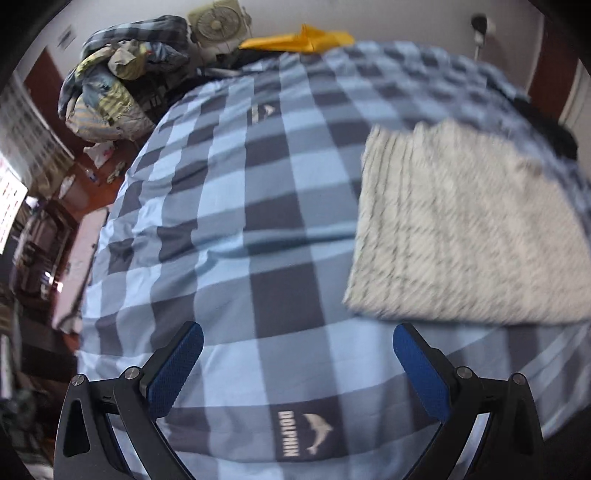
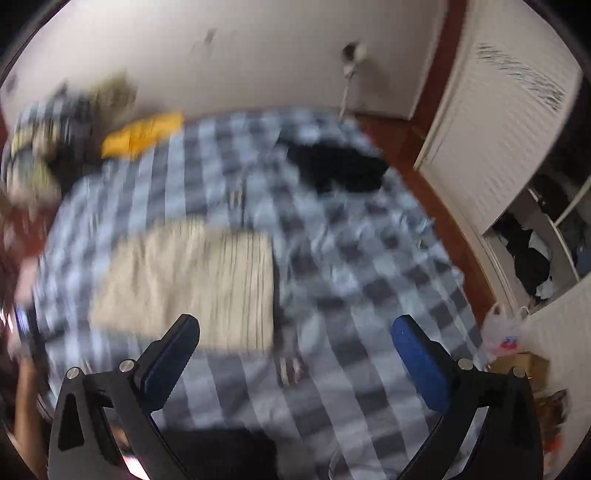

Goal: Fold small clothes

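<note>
One folded cream knit garment [image 1: 461, 229] lies on one blue checked bedcover [image 1: 229, 221]. At the far edge lie one yellow cloth [image 1: 299, 38] and one dark garment [image 2: 336, 166]. Far left stand one heap of bedding [image 1: 118, 77] and one fan [image 1: 218, 24].

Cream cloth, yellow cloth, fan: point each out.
cream cloth [image 1: 461, 229], left wrist view, middle of its folded top
yellow cloth [image 1: 299, 38], left wrist view, its centre
fan [image 1: 216, 24], left wrist view, its grille

White wall [image 2: 258, 55], red-brown floor [image 2: 436, 192]
</note>
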`<state>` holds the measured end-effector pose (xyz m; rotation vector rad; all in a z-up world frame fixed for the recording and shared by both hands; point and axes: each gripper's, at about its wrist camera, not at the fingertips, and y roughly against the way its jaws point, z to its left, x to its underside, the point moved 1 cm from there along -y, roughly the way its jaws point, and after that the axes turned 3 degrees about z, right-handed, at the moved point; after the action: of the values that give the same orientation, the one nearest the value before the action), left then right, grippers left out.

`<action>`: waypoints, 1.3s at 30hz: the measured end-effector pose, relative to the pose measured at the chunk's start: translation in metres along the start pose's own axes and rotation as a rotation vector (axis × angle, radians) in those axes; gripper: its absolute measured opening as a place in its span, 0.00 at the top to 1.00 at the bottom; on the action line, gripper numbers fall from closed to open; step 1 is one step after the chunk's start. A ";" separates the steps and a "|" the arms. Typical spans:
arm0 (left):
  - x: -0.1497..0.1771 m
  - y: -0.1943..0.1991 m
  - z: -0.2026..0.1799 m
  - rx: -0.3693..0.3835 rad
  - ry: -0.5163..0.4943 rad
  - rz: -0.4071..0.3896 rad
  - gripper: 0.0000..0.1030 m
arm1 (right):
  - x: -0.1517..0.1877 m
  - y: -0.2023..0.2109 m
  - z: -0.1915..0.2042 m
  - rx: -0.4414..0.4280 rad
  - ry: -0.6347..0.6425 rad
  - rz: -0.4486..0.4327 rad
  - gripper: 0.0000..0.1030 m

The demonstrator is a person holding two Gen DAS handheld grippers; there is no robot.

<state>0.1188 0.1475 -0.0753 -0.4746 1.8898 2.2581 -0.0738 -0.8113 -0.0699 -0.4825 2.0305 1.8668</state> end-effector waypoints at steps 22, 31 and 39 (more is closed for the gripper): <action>-0.010 -0.022 -0.036 0.156 -0.070 0.036 0.00 | 0.093 -0.341 0.018 -0.426 -0.767 0.443 0.01; -0.027 -0.079 -0.024 0.311 0.262 0.205 0.11 | 0.101 -0.359 -0.014 -0.445 -0.940 0.480 0.06; -0.019 -0.095 -0.035 0.393 0.259 0.266 0.33 | 0.100 -0.386 -0.015 -0.566 -1.018 0.521 0.56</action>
<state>0.1722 0.1325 -0.1625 -0.4972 2.5904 1.9608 0.0171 -0.8591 -0.4550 0.8213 0.9721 2.2580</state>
